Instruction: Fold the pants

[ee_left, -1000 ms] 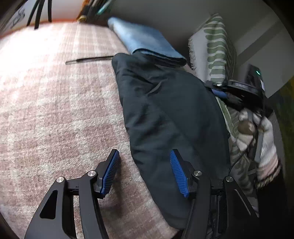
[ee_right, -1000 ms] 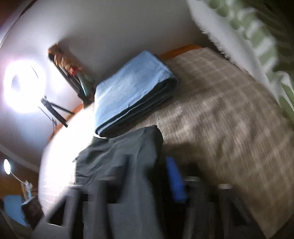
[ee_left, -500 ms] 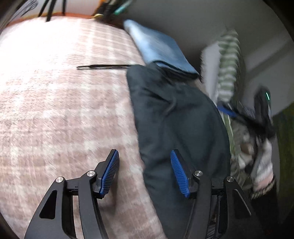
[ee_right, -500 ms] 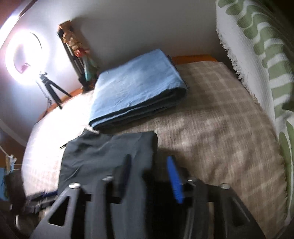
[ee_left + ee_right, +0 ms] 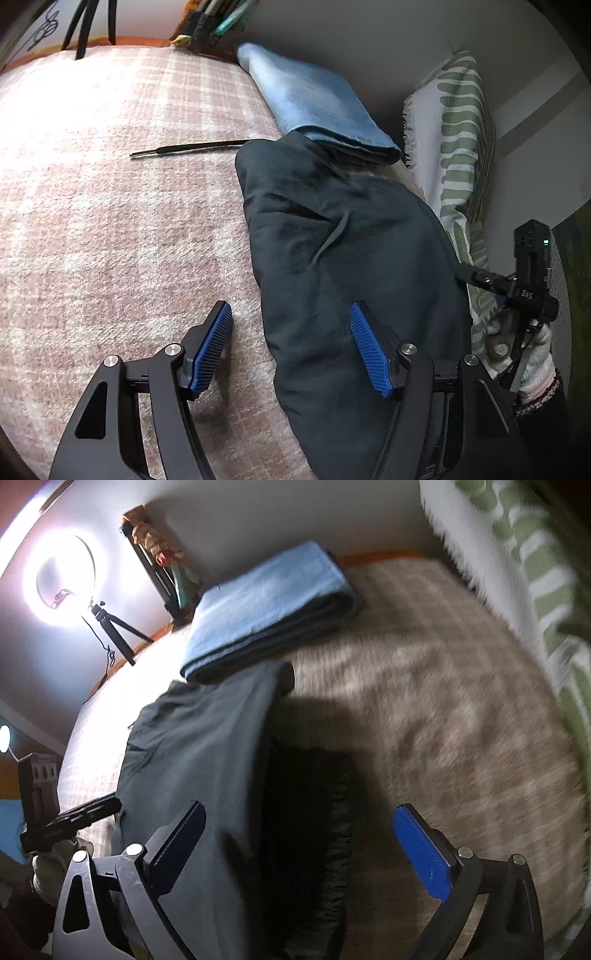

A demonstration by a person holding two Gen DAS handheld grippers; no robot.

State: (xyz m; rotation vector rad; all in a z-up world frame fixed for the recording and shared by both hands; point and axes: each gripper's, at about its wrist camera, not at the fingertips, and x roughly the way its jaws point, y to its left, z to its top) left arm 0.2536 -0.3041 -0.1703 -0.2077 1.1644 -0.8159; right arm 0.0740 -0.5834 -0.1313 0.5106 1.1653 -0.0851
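Dark grey pants (image 5: pixel 343 258) lie folded lengthwise on the plaid bed cover (image 5: pixel 110 221), running from near me to the far folded blue cloth. A black drawstring (image 5: pixel 192 148) trails left from their far end. My left gripper (image 5: pixel 291 350) is open and empty, straddling the pants' left edge near their near end. In the right wrist view, the pants (image 5: pixel 207 760) lie under my right gripper (image 5: pixel 299 834), which is open and empty over their right edge. The other gripper (image 5: pixel 66 816) shows at the left.
A folded blue cloth (image 5: pixel 314 107) lies at the far end, touching the pants. A white and green patterned blanket (image 5: pixel 458 147) stands along the right side. A ring light on a tripod (image 5: pixel 62 579) and a wall are behind the bed.
My right gripper has opened and let go of the pants edge, which has dropped flat. The left gripper stayed open and shifted slightly over the pants' left edge.
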